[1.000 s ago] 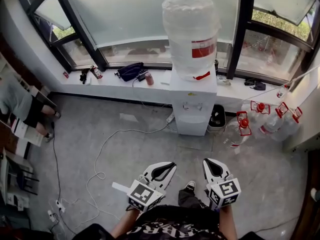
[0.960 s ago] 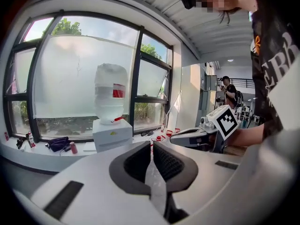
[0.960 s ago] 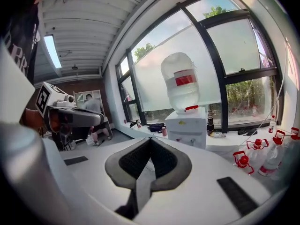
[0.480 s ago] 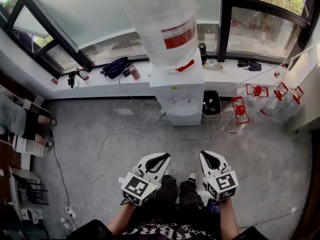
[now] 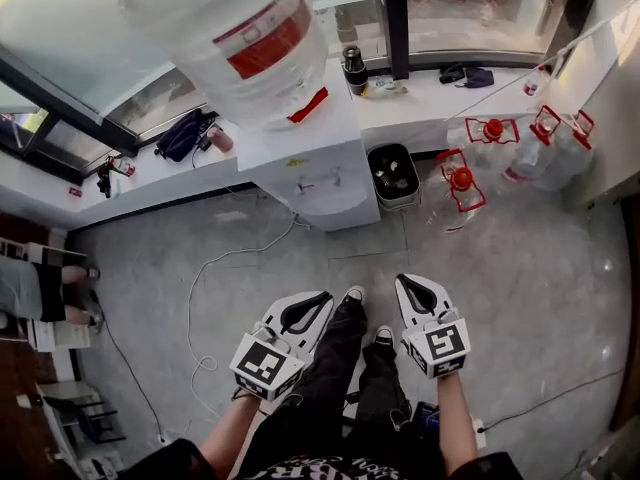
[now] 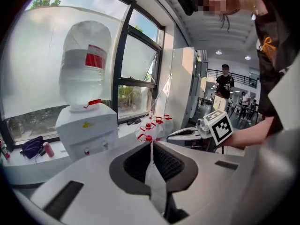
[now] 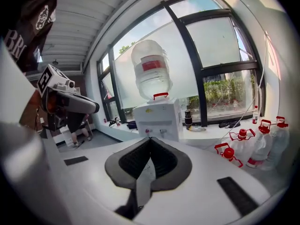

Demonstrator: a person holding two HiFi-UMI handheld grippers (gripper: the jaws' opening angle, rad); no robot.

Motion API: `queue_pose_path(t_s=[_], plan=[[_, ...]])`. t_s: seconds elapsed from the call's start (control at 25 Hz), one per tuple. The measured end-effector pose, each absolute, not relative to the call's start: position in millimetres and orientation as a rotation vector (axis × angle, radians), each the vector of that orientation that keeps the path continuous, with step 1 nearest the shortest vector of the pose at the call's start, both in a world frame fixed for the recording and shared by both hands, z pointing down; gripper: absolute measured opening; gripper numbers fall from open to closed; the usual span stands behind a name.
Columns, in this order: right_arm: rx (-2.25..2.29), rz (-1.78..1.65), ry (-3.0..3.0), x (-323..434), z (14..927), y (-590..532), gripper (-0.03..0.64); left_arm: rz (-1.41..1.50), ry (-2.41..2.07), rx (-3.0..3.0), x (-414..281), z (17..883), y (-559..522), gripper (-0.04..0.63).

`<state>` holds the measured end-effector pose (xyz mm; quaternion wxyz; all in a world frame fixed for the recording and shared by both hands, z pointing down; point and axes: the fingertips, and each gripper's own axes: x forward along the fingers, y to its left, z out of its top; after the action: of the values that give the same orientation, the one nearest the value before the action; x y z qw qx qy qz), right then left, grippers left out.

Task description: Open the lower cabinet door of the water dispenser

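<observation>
Both claws are pressed shut with nothing between them: your left claw (image 5: pixel 322 299) sits low and left of centre in the head view, your right claw (image 5: pixel 409 282) low and right of centre, and each gripper view shows its two jaws meeting at the tips over empty air. Both hang above the floor (image 5: pixel 520 268) in front of your legs, well apart from the water dispenser (image 5: pixel 315 173).

That dispenser stands in the upper middle of the head view, against the window ledge (image 5: pixel 420 103), with the big water bottle (image 5: pixel 225 38) on top and a small dark bin (image 5: pixel 392 176) just beside it on the right. Spare bottles with red caps (image 5: pixel 460 193) stand further right. The lower cabinet door (image 5: pixel 338 208) is the front face under the taps. From this steep angle it looks closed, and in both gripper views the claw bodies hide it.

So nothing of the task is done yet. You have the whole approach ahead: get close and low, open a claw, find the door's edge or handle, which is too small to make out here, and pull it outward.
</observation>
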<state>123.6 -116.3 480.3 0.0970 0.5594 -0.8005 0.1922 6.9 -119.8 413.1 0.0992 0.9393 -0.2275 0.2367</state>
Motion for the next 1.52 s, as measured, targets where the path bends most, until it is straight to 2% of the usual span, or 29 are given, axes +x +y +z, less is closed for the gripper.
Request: queue_pose_path(t_s=[0.28, 0.56, 0.8, 1.0, 1.08, 1.2, 1.52], plan=[[1.631, 0.538, -2.295, 134, 556, -180, 0.019, 0.681, -0.537, 2.824, 33, 467, -176, 0.026], [1.562, 0.519, -2.261, 142, 659, -264, 0.083, 0.765, -0.469, 2.785, 52, 548, -239, 0.026], [1.49, 0.579, -2.252, 143, 772, -323, 0.166, 0.813, -0.429, 2.767, 57, 618, -278, 0.026], [1.409, 0.594, -2.256, 137, 858, -359, 0.177, 0.816, -0.463, 2.793, 59, 669, -302, 0.026], [1.373, 0.598, -2.253, 138, 886, -369, 0.217, 0.806, -0.479, 2.792, 62, 687, -306, 0.026], [1.322, 0.585, -2.268, 135, 914, -386, 0.282, 0.814, -0.466, 2.801, 65, 710, -310, 0.026], [1.205, 0.516, -2.278, 133, 947, -423, 0.288, 0.878, -0.4, 2.83, 65, 743, -307, 0.026]])
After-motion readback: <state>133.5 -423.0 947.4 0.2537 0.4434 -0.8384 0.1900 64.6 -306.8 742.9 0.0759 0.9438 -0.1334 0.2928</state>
